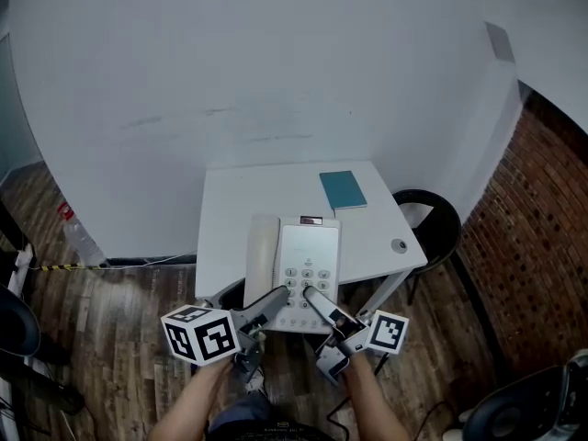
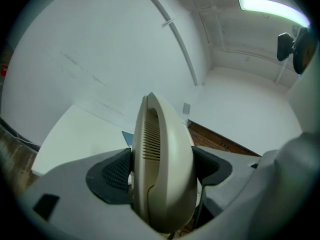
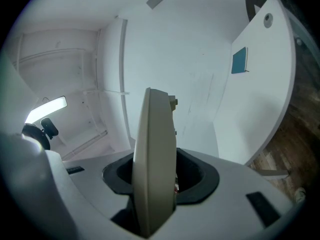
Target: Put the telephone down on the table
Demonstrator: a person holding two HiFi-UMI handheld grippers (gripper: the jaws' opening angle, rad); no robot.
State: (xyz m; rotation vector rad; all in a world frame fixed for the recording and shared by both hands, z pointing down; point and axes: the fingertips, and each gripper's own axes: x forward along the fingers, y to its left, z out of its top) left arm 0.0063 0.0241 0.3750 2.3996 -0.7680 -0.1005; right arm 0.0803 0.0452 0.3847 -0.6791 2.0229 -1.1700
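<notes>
Telephone [image 1: 308, 255]: smooth cream plastic, rounded, slotted.

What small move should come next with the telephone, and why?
Probably ease the telephone forward and down onto the table: both the left gripper and right gripper clamp its near end, which seems to overhang the table's front edge.

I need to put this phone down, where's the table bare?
Bare: the left strip of the table, beside the telephone, and the back left, left of the teal notebook. Crowded: the right side, with notebook and a round fitting.
</notes>
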